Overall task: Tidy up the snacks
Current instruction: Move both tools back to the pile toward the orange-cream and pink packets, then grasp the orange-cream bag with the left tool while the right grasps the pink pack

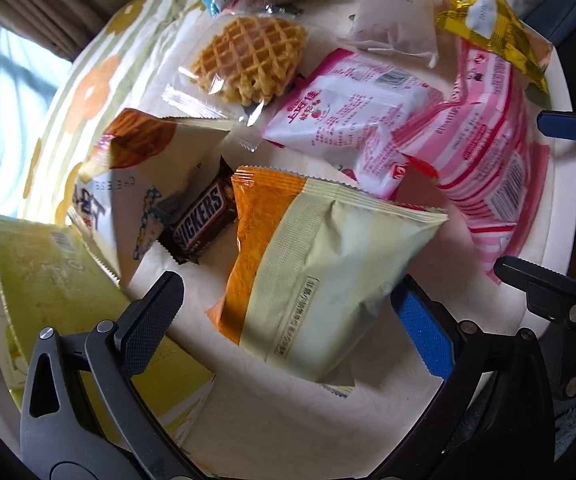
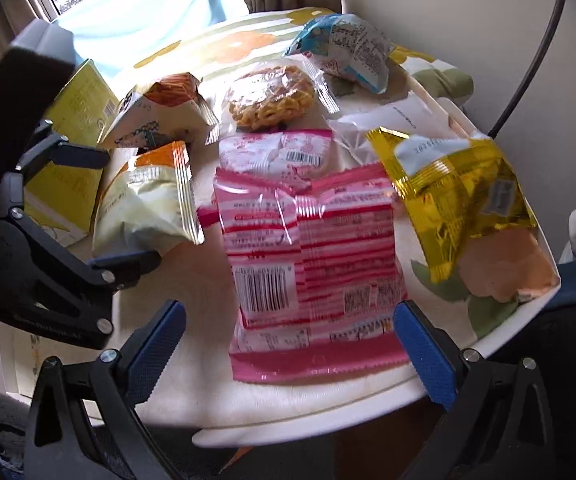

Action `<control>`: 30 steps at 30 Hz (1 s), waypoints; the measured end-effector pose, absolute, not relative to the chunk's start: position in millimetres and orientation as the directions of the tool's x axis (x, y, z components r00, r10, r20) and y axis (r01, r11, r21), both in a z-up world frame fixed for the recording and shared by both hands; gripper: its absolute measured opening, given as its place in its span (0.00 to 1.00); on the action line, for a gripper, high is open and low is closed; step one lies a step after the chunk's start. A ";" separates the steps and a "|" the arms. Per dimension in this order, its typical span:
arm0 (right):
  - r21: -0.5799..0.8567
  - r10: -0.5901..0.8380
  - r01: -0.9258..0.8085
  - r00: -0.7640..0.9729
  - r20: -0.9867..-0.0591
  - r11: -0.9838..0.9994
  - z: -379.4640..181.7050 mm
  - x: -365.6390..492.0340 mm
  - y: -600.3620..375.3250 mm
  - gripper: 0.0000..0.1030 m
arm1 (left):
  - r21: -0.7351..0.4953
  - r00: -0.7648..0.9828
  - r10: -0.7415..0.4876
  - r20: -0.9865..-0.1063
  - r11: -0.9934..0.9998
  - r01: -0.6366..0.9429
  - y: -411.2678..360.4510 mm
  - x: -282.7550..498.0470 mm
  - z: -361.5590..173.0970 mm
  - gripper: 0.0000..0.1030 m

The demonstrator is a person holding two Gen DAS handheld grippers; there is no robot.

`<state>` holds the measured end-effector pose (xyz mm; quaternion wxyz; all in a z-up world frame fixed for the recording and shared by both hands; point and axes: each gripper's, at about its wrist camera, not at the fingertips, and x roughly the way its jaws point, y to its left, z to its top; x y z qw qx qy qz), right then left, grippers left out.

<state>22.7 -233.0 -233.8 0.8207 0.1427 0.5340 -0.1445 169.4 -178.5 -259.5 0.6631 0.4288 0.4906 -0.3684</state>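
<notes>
My left gripper (image 1: 288,328) is open and straddles the near end of an orange and pale-green snack bag (image 1: 328,280), which lies flat on the white table (image 1: 255,420). A Snickers bar (image 1: 201,220) lies just left of that bag. My right gripper (image 2: 292,344) is also open, its blue pads on either side of the near end of a pink striped bag (image 2: 308,264). Neither bag is pinched. The right gripper (image 1: 556,204) shows at the right edge of the left wrist view, and the left gripper (image 2: 107,208) shows at the left of the right wrist view.
Further back lie a wrapped waffle (image 1: 247,60), a white-and-pink pack (image 1: 348,120), a gold foil bag (image 2: 460,196), a white sachet (image 1: 396,20), a blue pack (image 2: 344,48) and a cheese snack bag (image 1: 139,168). A yellow-green box (image 1: 59,300) stands at the left. Flowered cloth (image 1: 99,80) lies behind.
</notes>
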 end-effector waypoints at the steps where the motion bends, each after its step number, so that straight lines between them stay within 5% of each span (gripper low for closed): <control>1: 0.075 -0.088 0.388 0.387 -0.918 0.919 -235.0 24.4 -234.0 1.00 | 0.195 0.235 -0.068 -0.970 0.366 0.910 -179.5 171.3 -261.9 1.00; 7: 0.070 -0.094 0.387 0.388 -0.917 0.919 -241.5 32.9 -243.4 1.00 | 0.168 0.205 -0.063 -0.977 0.373 0.913 -180.9 179.2 -272.4 0.96; 9: 0.073 -0.090 0.384 0.391 -0.916 0.921 -243.7 35.3 -245.7 1.00 | 0.140 0.176 -0.062 -0.982 0.383 0.913 -182.3 182.1 -276.3 0.82; 15: 0.061 -0.097 0.376 0.386 -0.917 0.925 -249.3 38.1 -250.1 1.00 | 0.131 0.171 -0.066 -0.983 0.396 0.909 -179.5 185.1 -280.1 0.65; 26: 0.056 -0.088 0.349 0.382 -0.920 0.935 -260.3 40.3 -254.2 0.99 | 0.120 0.171 -0.079 -0.982 0.437 0.892 -176.0 183.6 -271.0 0.63; 30: 0.042 -0.090 0.324 0.381 -0.920 0.945 -261.7 40.9 -251.9 0.84 | 0.126 0.180 -0.074 -0.981 0.463 0.877 -172.7 181.6 -267.3 0.63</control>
